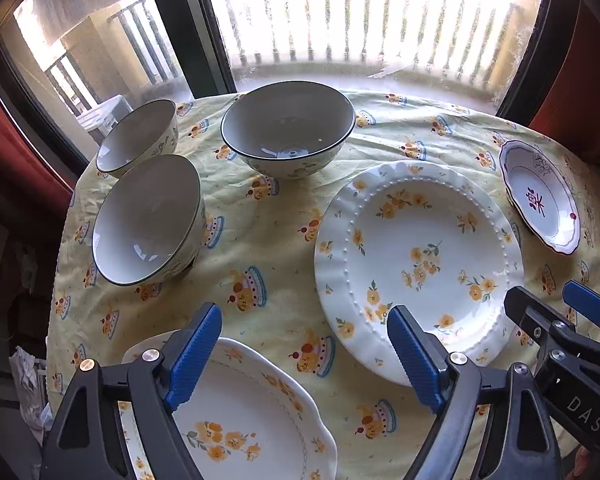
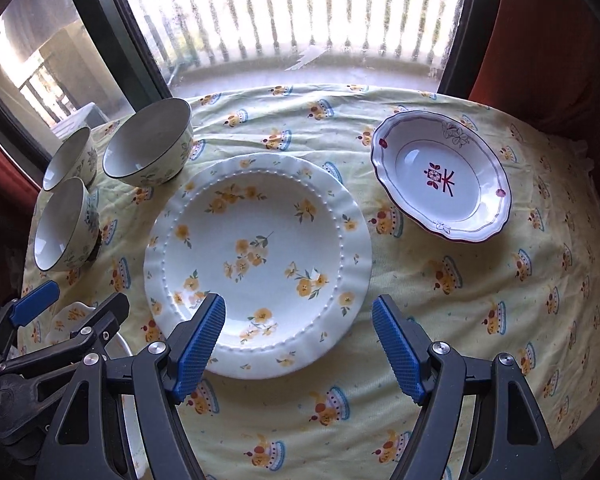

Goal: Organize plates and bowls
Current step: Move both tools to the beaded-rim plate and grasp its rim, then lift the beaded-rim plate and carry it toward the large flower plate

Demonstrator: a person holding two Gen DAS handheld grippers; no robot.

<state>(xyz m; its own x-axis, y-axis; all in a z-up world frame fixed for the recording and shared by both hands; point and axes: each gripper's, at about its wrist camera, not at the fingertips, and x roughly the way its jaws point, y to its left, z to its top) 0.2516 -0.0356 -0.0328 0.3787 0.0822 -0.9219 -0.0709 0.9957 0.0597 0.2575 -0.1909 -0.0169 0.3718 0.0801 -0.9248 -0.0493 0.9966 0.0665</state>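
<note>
A big white plate with yellow flowers (image 2: 284,208) lies mid-table, with a red-patterned dish (image 2: 440,176) to its right. One large bowl (image 1: 288,132) and two small bowls (image 1: 140,136) (image 1: 148,220) stand upright at the back left. A scalloped flowered plate (image 1: 252,420) lies at the near edge. My left gripper (image 1: 302,316) hangs open above that plate's far rim, nothing between its fingers. My right gripper (image 2: 298,304) is open above the big plate's near rim, holding nothing. Each gripper shows in the other's view, side by side.
A yellow cloth with a fruit-basket print (image 2: 440,320) covers the round table. Right behind the table's far edge is a window with a dark frame (image 1: 188,28). Red curtains (image 2: 540,40) hang at both sides.
</note>
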